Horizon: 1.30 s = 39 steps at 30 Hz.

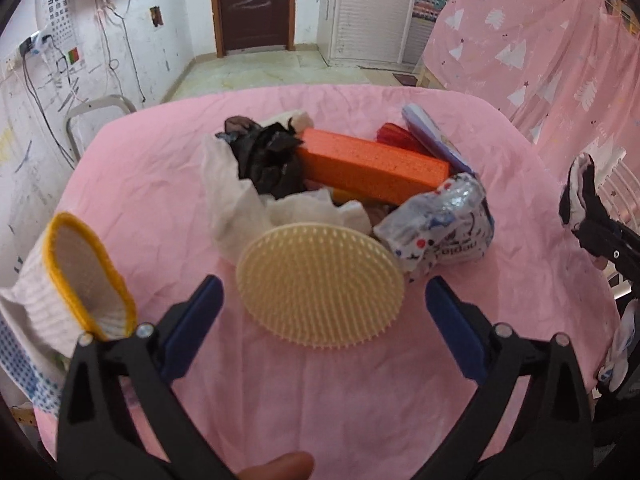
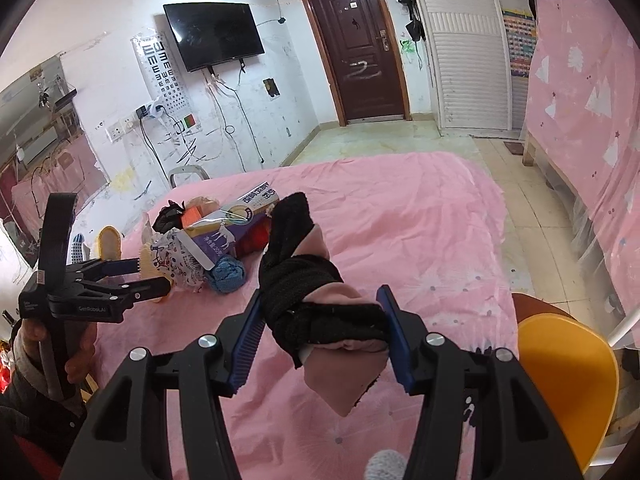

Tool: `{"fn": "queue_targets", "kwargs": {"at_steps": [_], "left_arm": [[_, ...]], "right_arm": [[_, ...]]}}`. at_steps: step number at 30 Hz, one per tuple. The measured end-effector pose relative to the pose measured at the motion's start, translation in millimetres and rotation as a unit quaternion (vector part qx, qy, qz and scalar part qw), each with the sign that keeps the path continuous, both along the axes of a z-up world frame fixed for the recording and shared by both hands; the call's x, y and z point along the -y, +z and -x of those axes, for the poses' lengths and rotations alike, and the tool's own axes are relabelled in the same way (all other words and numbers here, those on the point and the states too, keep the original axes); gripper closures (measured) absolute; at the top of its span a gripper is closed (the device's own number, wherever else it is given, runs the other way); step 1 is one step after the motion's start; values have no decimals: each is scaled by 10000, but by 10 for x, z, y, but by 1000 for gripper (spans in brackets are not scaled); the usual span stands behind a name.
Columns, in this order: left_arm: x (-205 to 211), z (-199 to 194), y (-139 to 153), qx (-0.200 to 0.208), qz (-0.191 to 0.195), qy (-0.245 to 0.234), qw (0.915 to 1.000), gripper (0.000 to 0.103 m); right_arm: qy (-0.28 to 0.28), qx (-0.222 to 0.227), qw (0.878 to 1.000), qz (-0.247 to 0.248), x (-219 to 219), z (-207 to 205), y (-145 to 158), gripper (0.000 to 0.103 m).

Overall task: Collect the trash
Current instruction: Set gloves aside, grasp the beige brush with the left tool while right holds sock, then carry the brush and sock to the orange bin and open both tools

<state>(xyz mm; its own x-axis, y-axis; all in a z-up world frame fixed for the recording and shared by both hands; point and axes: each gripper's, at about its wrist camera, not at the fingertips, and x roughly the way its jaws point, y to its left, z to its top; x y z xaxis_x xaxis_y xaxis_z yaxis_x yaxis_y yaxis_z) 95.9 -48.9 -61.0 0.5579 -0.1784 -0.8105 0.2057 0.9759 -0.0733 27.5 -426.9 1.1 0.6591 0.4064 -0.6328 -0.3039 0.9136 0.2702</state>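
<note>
Trash pile on a pink-covered table, one gripper loaded and one empty.

The right gripper [image 2: 320, 344] clenched a black-and-pink cloth bundle [image 2: 316, 312] above the pink sheet [image 2: 420, 240]. The left gripper [image 1: 324, 308] stood spread wide, empty, its blue pads either side of a cream bristled disc [image 1: 320, 284] beside an orange box [image 1: 372, 164] and a crumpled wrapper [image 1: 440, 224].

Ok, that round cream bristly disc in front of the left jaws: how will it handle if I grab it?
The bristly disc looks thin and rubbery, so it will probably flex. It leans tilted on the trash pile, so a push may flop it flat. The left gripper stands open wide, likely enough to span it.
</note>
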Motion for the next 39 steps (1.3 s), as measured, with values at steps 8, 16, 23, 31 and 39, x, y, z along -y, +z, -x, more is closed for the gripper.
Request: {"fn": "queue_targets", "kwargs": {"at_steps": [8, 16, 23, 31, 39], "left_arm": [[11, 80, -45, -21, 106, -75, 9999, 28], [-79, 394, 329, 434, 185, -19, 9989, 28], [423, 540, 746, 850, 408, -615, 9936, 28], [1660, 425, 901, 611, 845, -1780, 9785, 28], [2877, 294, 545, -176, 845, -2422, 9664, 28]], "right_arm": [[8, -56, 10000, -35, 34, -27, -36, 58], [-68, 136, 9999, -13, 157, 86, 92, 58], [-651, 287, 9974, 146, 638, 292, 164, 58], [-1615, -25, 9866, 228, 1481, 511, -180, 57], [-1955, -449, 9794, -249, 2056, 565, -656, 50]]}}
